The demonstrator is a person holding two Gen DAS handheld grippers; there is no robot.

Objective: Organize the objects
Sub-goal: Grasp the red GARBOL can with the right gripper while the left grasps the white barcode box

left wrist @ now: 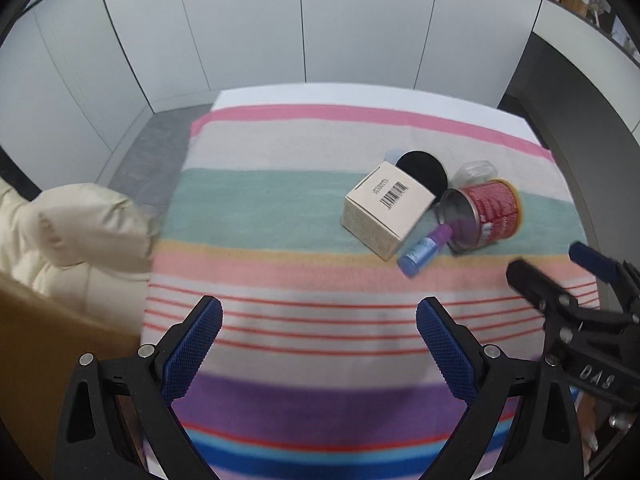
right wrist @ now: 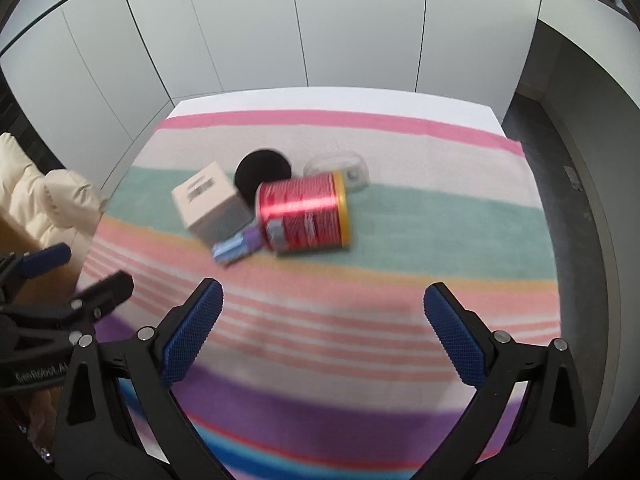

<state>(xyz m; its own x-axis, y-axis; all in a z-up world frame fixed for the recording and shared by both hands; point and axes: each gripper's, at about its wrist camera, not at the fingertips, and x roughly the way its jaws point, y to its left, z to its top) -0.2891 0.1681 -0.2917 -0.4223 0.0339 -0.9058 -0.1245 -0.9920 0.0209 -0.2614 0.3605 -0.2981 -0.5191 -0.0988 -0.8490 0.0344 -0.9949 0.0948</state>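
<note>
A red can [left wrist: 486,212] [right wrist: 306,210] lies on its side on the striped cloth [left wrist: 280,280] [right wrist: 400,300], its open mouth toward the left. A small blue and purple bottle [left wrist: 424,249] [right wrist: 236,249] lies at the mouth. A beige box [left wrist: 386,210] [right wrist: 210,204] with a barcode sits left of it. A black round lid [left wrist: 424,174] [right wrist: 262,172] and a clear lid [left wrist: 476,170] [right wrist: 338,168] lie behind. My left gripper [left wrist: 318,320] and right gripper [right wrist: 322,308] are open and empty, near the front, well short of the cluster.
A cream padded jacket [left wrist: 76,228] [right wrist: 36,196] lies off the cloth's left edge. White wall panels [left wrist: 280,20] stand behind the table. The right gripper shows at the right edge of the left wrist view [left wrist: 560,276]; the left gripper shows at the left edge of the right wrist view [right wrist: 76,276].
</note>
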